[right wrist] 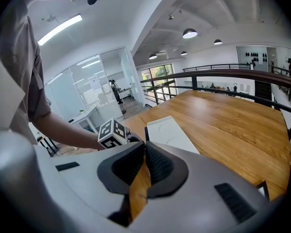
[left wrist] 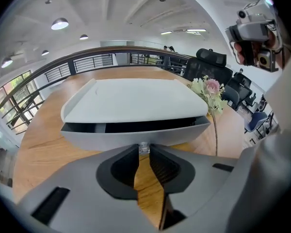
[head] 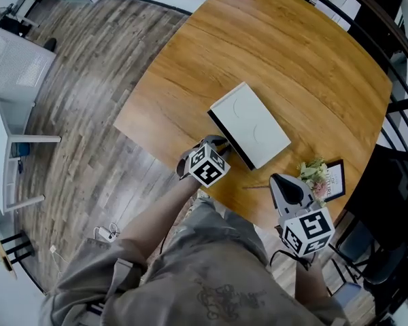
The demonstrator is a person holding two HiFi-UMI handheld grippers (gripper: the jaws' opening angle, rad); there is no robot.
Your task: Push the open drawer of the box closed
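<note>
A flat white box [head: 251, 124] lies on the round wooden table [head: 292, 53]. Its drawer [left wrist: 111, 137] faces me and stands out a little, with a dark slit above its front. My left gripper [head: 221, 143] is at the drawer's front, and in the left gripper view its jaws [left wrist: 144, 152] pinch a small clear knob [left wrist: 144, 146] in the middle of the front. My right gripper [head: 280, 180] hovers to the right of the box near the table's edge, shut, with nothing between its jaws [right wrist: 144, 145]. The right gripper view looks over the box [right wrist: 169, 132] towards the left gripper's marker cube [right wrist: 111, 132].
A small bunch of flowers [head: 315, 174] and a dark picture frame [head: 335, 180] stand by the table edge beside the right gripper. A black railing [head: 394, 80] runs behind the table on the right. Wooden floor lies past the table's left edge.
</note>
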